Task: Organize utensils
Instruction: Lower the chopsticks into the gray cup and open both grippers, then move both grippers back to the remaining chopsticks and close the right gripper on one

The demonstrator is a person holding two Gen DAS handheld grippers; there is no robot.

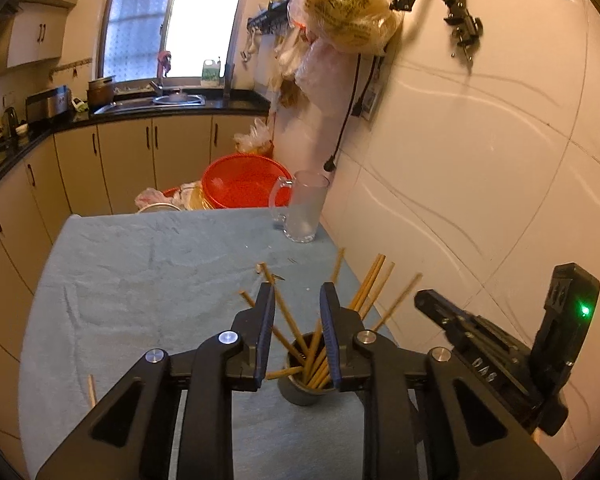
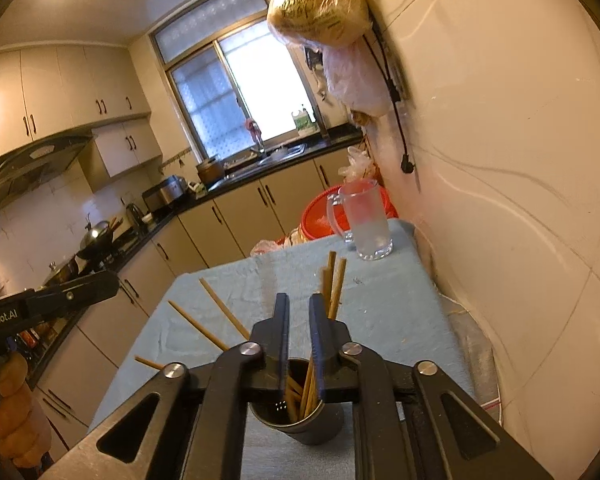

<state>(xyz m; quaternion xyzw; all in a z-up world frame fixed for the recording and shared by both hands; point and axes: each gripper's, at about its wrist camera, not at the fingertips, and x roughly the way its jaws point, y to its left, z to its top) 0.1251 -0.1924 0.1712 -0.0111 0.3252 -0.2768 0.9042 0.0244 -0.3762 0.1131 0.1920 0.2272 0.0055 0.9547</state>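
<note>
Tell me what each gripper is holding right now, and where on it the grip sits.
Nothing is held. The left gripper and right gripper both hover open above the dark cup of chopsticks, pads clear of any stick.

1. The lower parts of the chopsticks (image 1: 320, 360) are hidden inside the dark holder (image 1: 304, 394).
2. The left gripper's (image 1: 298, 300) fingers cover part of the holder's rim.
3. A single chopstick (image 1: 91, 390) at the cloth's left edge is cut off behind the gripper body.
4. In the right wrist view, the holder's (image 2: 300, 424) base is probably hidden by the right gripper (image 2: 299, 312).
</note>
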